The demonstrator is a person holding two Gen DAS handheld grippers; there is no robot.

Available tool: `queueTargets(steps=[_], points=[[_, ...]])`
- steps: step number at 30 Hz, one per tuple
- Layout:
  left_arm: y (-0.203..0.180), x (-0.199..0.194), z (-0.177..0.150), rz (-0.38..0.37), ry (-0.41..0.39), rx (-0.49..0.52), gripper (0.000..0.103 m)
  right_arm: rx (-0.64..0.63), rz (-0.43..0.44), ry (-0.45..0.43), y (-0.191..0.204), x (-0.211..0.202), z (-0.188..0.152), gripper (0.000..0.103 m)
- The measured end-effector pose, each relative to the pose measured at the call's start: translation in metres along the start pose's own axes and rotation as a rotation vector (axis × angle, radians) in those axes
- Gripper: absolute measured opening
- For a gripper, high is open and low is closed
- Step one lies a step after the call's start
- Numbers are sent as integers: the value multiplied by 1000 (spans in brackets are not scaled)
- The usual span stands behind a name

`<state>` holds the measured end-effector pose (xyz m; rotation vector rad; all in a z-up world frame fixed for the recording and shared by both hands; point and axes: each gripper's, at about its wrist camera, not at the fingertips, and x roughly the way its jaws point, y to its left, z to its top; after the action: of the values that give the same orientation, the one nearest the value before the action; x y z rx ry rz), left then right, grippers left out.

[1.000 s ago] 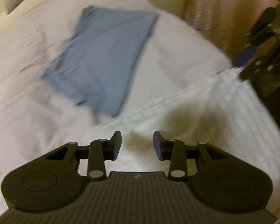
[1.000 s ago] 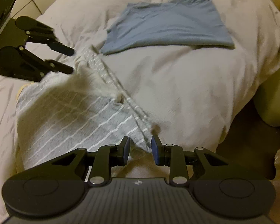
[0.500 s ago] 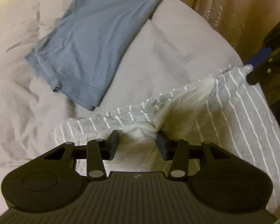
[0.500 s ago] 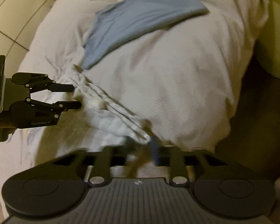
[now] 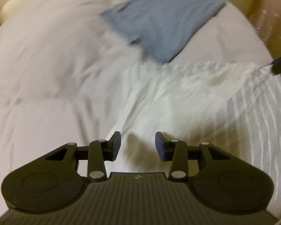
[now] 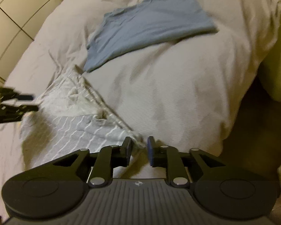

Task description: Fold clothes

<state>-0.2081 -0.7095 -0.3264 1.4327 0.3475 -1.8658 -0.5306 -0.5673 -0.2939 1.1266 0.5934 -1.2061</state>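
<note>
Right wrist view: right gripper (image 6: 139,146) w/ jaws apart, striped garment (image 6: 69,120) hem between them, not pinched. Left gripper (image 5: 138,143) open over its far edge; probably spreading it flat. Blue garment (image 6: 149,30) lies folded beyond.

A grey garment with thin white stripes (image 6: 80,129), a plain blue garment (image 6: 149,30), and an off-white duvet (image 6: 178,93).

Left gripper (image 5: 138,143) jaws spread wide; right gripper (image 6: 139,146) jaws narrowly parted
</note>
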Motion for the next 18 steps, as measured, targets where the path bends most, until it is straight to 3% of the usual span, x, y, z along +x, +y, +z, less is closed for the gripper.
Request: queueTargets(steps=[5, 11, 16, 18], points=[[16, -15, -48, 29, 63, -47, 36, -123, -61, -48, 22, -27, -2, 26], [22, -23, -91, 3, 77, -106, 38, -347, 30, 0, 80, -26, -24, 26], [37, -2, -115, -27, 65, -233, 37, -403, 80, 27, 132, -11, -57, 25], [44, 8, -121, -29, 55, -262, 42, -402, 76, 27, 149, -9, -70, 25]])
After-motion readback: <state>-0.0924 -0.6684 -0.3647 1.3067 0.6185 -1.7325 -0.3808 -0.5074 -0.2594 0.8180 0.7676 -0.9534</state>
